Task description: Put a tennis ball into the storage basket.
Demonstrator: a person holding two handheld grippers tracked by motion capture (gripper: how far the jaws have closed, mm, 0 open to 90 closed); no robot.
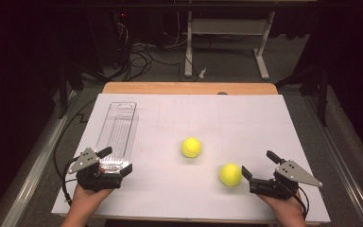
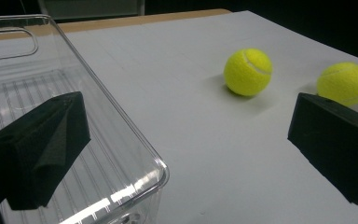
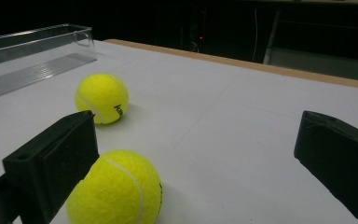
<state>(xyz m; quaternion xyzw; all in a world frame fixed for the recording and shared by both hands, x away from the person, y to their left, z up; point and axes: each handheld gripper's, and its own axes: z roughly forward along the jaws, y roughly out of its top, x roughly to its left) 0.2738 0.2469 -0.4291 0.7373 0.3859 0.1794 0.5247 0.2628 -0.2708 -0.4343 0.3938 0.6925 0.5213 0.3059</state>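
Left claw [image 1: 115, 161] released astride clear bin [image 1: 118, 130] end rim, right claw [image 1: 260, 164] released beside tennis ball [image 1: 230, 174]

You are working in a dark lab: white sheet [image 1: 246, 123] taped over a wooden table [image 1: 189, 88], loose cables [image 1: 142, 59] on grey floor, adjustable desk frame [image 1: 227, 33] beyond the far edge.
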